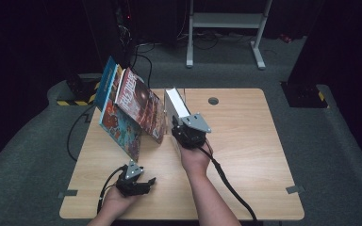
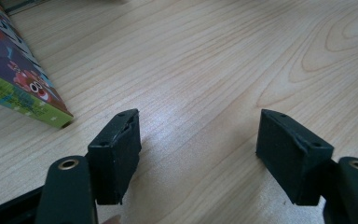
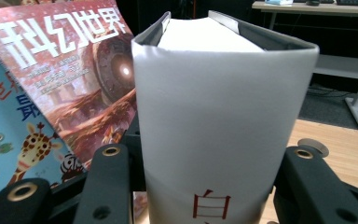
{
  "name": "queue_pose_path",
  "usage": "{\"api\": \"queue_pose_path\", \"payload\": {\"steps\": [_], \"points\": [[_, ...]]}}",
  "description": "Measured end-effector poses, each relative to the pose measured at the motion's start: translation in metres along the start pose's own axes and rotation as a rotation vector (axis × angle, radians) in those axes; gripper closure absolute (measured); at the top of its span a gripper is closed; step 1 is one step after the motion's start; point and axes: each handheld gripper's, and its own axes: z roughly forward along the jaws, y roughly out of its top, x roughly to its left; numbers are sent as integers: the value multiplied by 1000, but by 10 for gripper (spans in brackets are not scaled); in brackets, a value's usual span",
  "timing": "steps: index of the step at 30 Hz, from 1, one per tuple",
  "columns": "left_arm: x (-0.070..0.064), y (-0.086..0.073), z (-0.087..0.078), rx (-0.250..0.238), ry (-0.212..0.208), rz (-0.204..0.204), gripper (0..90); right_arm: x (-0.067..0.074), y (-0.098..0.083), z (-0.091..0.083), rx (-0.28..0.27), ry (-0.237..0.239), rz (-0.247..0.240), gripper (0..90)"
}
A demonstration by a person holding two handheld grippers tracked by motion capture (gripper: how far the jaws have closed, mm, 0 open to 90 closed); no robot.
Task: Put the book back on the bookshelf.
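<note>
1. The left gripper (image 1: 143, 182) rests low on the table (image 1: 245, 141) nearest the person, jaws spread wide with only bare wood between them; a colourful book corner (image 2: 51, 114) lies just ahead and to its left.
2. The right gripper (image 1: 181, 123) is clamped on the spine end of a thick white book (image 1: 175, 104), which stands upright between its jaws; the book's long axis runs straight away from the claw, spine facing it; this hand is plainly the nearer one.
3. Just to the left of the held book lean the stacked books (image 1: 129, 110), tilted away from it; I judge the coming move turns on closing that sideways gap.
4. Writing: a red character "白" (image 3: 209, 204) on the white spine; "科幻世界" in white on the red magazine (image 3: 74, 70); beyond that a cartoon-animal cover (image 3: 9, 135).
</note>
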Motion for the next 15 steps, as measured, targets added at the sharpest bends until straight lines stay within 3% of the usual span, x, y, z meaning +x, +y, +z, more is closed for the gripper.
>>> {"api": "queue_pose_path", "payload": {"steps": [15], "points": [[0,0,0,1,0,2,307,2,1,29,1,-35,-21,542]]}}
